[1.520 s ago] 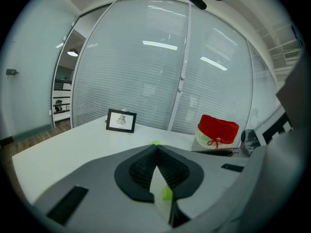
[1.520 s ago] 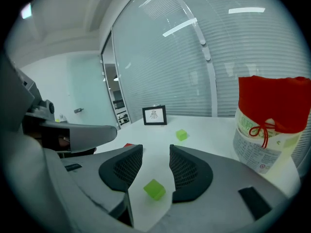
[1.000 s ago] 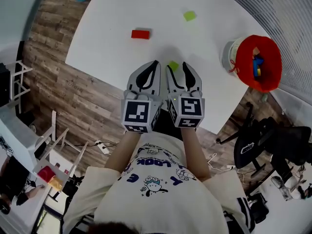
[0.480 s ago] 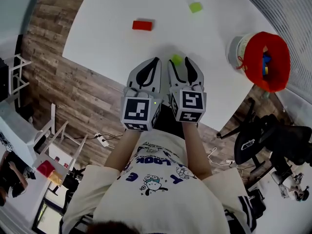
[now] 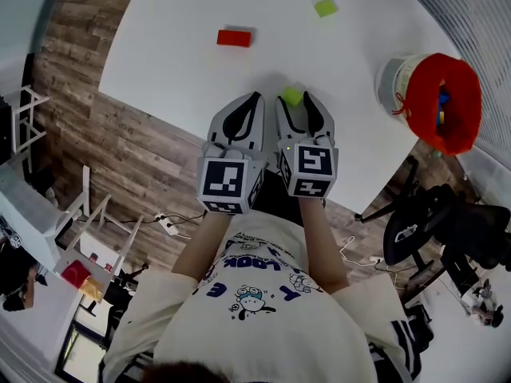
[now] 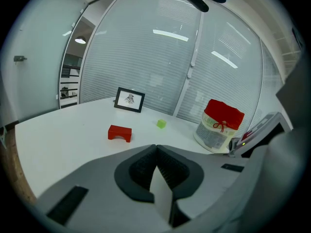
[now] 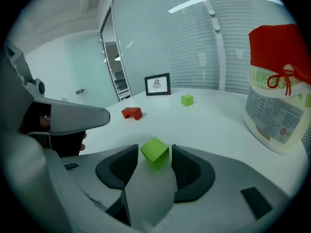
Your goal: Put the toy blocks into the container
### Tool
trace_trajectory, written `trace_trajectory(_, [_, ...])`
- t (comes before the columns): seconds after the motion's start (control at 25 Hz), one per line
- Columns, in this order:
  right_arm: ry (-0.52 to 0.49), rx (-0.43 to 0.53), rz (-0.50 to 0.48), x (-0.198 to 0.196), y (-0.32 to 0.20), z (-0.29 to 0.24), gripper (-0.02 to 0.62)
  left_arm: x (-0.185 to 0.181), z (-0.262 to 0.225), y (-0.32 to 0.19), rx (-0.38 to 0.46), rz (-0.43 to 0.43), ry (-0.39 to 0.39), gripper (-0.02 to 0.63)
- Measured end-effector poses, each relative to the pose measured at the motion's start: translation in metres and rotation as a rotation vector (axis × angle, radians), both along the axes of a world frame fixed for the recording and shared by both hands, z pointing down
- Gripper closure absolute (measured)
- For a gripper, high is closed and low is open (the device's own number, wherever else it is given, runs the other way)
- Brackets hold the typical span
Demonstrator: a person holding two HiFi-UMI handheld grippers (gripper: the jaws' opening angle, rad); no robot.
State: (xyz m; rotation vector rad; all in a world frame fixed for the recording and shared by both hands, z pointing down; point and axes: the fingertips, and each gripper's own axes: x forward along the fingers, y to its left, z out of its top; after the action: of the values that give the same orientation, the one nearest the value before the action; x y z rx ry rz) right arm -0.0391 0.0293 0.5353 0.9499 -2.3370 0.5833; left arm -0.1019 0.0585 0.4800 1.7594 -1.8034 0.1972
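Right gripper view shows the step in hand: your right gripper (image 5: 295, 106) has its jaws standing wide with the near green cube (image 7: 155, 150) resting on the table (image 7: 214, 123) between the pads, a sliver of gap on each side, so nothing is gripped yet. The cube looks turned at an angle to the pads, so I judge that a quick squeeze could spin it or pop it out forward. Bring the pads down level with the middle of the cube, keep it centred between them, and close slowly so both pads meet it together. If it twists, let it settle square before you lift.

Your left gripper (image 6: 156, 152) sits just beside the right one with its jaws pressed together and nothing in them. Keep it where it is, clear of the cube.

The container (image 7: 279, 115), white with a red cloth rim, stands well apart to your right near the table edge. A red arch block (image 7: 131, 112) and a second green cube (image 7: 187, 99) lie farther out on the table, waiting their turn.
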Motion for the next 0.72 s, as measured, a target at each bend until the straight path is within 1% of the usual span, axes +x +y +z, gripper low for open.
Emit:
trace_trajectory(0.6, [0.049,0.024,-0.025,-0.0047,-0.0032,0.0042,0.372,0.0005,0.0090,-0.0024,-0.022,-0.004,0.019,0.575])
trace_trajectory(0.72, [0.058,0.030,-0.033,-0.0081,-0.0031,0.0036,0.388,-0.0006,0.0102,-0.0028,-0.024,-0.004,0.022,0.575])
